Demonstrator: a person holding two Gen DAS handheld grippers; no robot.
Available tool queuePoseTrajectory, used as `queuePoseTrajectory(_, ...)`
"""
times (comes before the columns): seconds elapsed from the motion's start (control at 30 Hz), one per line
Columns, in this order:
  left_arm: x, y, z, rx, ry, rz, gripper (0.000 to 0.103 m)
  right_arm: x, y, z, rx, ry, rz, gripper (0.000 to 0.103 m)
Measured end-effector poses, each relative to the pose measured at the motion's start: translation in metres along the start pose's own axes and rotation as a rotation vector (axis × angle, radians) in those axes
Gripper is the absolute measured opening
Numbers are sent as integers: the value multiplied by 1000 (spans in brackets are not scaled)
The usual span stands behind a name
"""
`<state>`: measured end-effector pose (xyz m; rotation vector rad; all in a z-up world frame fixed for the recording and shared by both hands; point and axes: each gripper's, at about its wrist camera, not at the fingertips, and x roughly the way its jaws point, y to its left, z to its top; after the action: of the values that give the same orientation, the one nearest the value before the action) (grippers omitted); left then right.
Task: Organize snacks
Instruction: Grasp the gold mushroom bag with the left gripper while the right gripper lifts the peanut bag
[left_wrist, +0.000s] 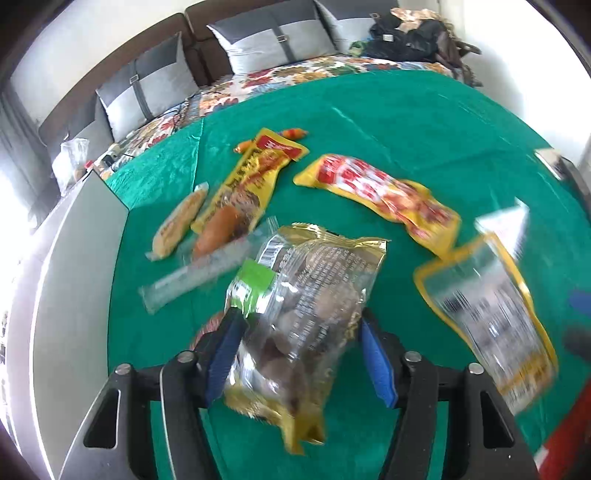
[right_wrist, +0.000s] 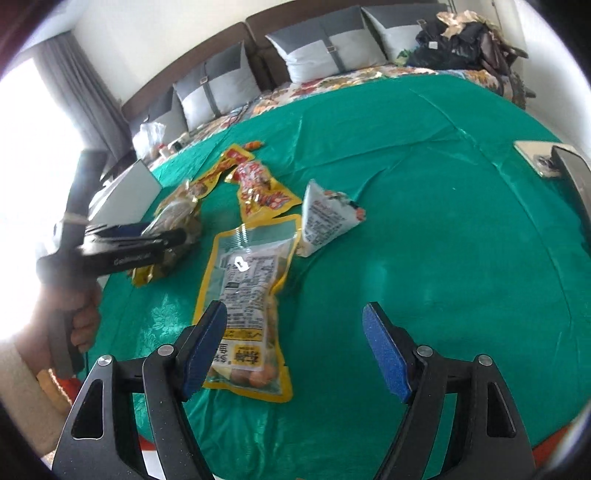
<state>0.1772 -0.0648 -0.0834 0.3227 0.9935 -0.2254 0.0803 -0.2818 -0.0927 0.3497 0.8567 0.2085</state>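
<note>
Several snack packets lie on a green cloth (left_wrist: 406, 122). My left gripper (left_wrist: 299, 317) has its jaws wide, one on each side of a clear and gold bag of brown snacks (left_wrist: 306, 295); whether it grips the bag I cannot tell. In the right wrist view the left gripper (right_wrist: 173, 236) is over that bag (right_wrist: 173, 218). My right gripper (right_wrist: 295, 314) is open and empty, its left finger over a yellow-edged clear pouch (right_wrist: 251, 273). That pouch also shows in the left wrist view (left_wrist: 487, 314).
A grey box (left_wrist: 74, 258) stands at the left edge of the cloth. Yellow and red packets (left_wrist: 384, 192), sausage sticks (left_wrist: 181, 221) and a white triangular packet (right_wrist: 325, 218) lie further out. Pillows (left_wrist: 273, 40) and dark bags (left_wrist: 413, 33) are at the bed's head.
</note>
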Motion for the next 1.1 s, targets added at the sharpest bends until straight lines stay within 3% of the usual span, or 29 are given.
queuePoseTrajectory(0.13, -28, 6, -34, -46, 35, -71, 60, 6, -1, 2, 57, 35, 16, 80)
queuePoseTrajectory(0.27, -38, 13, -58, -27, -10, -99, 82, 9, 21, 3, -15, 64, 28, 80)
queuePoseTrajectory(0.37, -39, 18, -65, 21, -22, -137, 85, 12, 41, -1, -86, 94, 19, 80)
queuePoseTrajectory(0.47, -32, 21, -62, 49, -27, -127, 87, 16, 45, -7, -108, 107, -2, 79)
queuePoseTrajectory(0.57, -17, 21, -53, 47, 33, -255, 88, 18, 40, -13, -77, 118, -7, 79)
queuePoseTrajectory(0.6, -15, 17, -50, 64, 31, -254, 88, 18, 39, -14, -74, 117, -10, 79)
queuePoseTrajectory(0.7, -19, 11, -43, 104, 32, -399, 87, 15, 40, -16, -88, 110, -9, 79)
queuePoseTrajectory(0.73, -20, 11, -41, 102, 32, -407, 87, 14, 39, -16, -91, 106, -10, 79)
queuePoseTrajectory(0.8, -17, 16, -36, 79, 28, -349, 87, 12, 36, -16, -85, 99, -15, 79)
queuePoseTrajectory(0.93, -6, 14, -29, 71, 43, -338, 96, 12, 26, -12, -33, 106, -22, 79)
queuePoseTrajectory(1.03, -3, -10, -28, 202, 36, -261, 98, 11, 27, -9, -36, 121, -30, 79)
queuePoseTrajectory(1.1, 1, -21, -31, 268, 47, -198, 89, 10, 32, -6, -56, 137, -46, 79)
